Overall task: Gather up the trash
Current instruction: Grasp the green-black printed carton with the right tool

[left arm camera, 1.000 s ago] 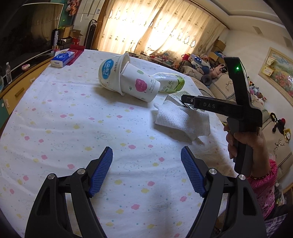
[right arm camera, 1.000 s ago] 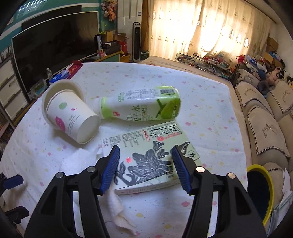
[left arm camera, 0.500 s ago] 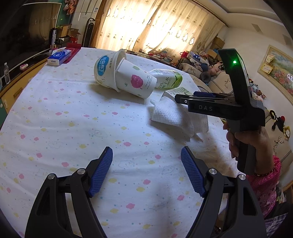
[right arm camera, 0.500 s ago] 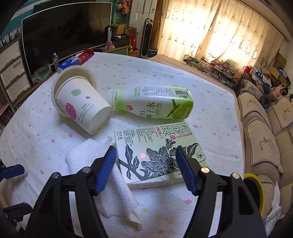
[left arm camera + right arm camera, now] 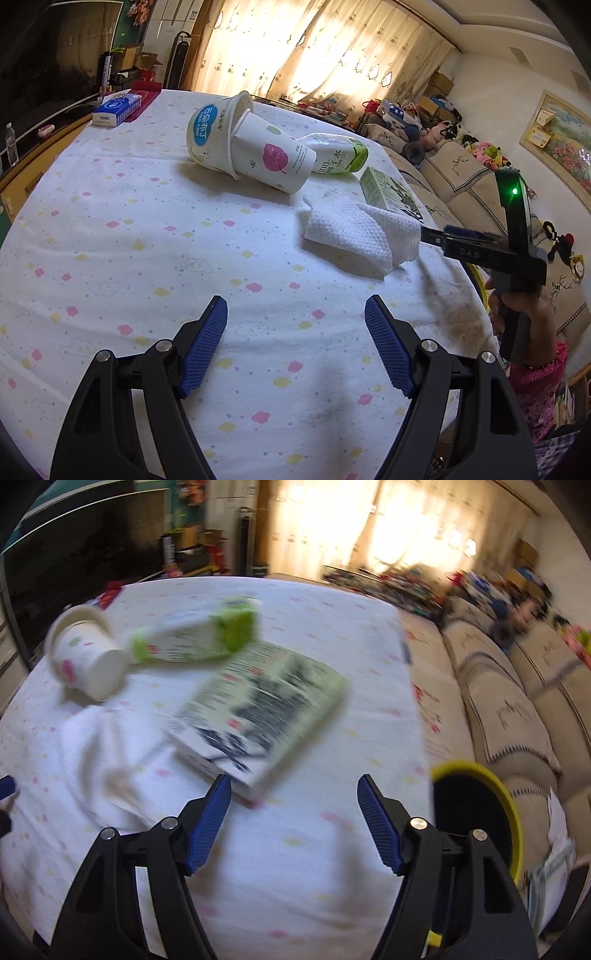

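Left tongs (image 5: 295, 343), seen in the left wrist view, hang with their blue pads apart and nothing between them, low over a bare stretch of the spotted cloth covering the surface (image 5: 129, 258). Right tongs (image 5: 293, 821) are likewise spread and empty; their own view is motion-blurred, so fine detail there is uncertain.

Nearest trash: a crumpled white paper towel (image 5: 354, 232), lying flat, with the right tongs' tips just beside its right edge in the left wrist view. Touching or just behind it lies a flat green-and-white printed carton (image 5: 258, 709), one corner directed toward the right tongs. Farther off, a green-and-white drink bottle (image 5: 338, 153) rests on its side, and a leaf-print paper cup (image 5: 275, 160) sits nested inside a white tub with a blue label (image 5: 210, 133), both tipped over. A blue tissue pack (image 5: 116, 110) lies at the far-left edge.

A yellow-rimmed black bin (image 5: 480, 808) stands beyond the surface's right edge, beside the sofa (image 5: 517, 701).

Judged step: selecting and closing on the first item. For a sound grasp of the carton, straddle its thin edges squarely rather than its corner; for the towel, pinch a raised fold.
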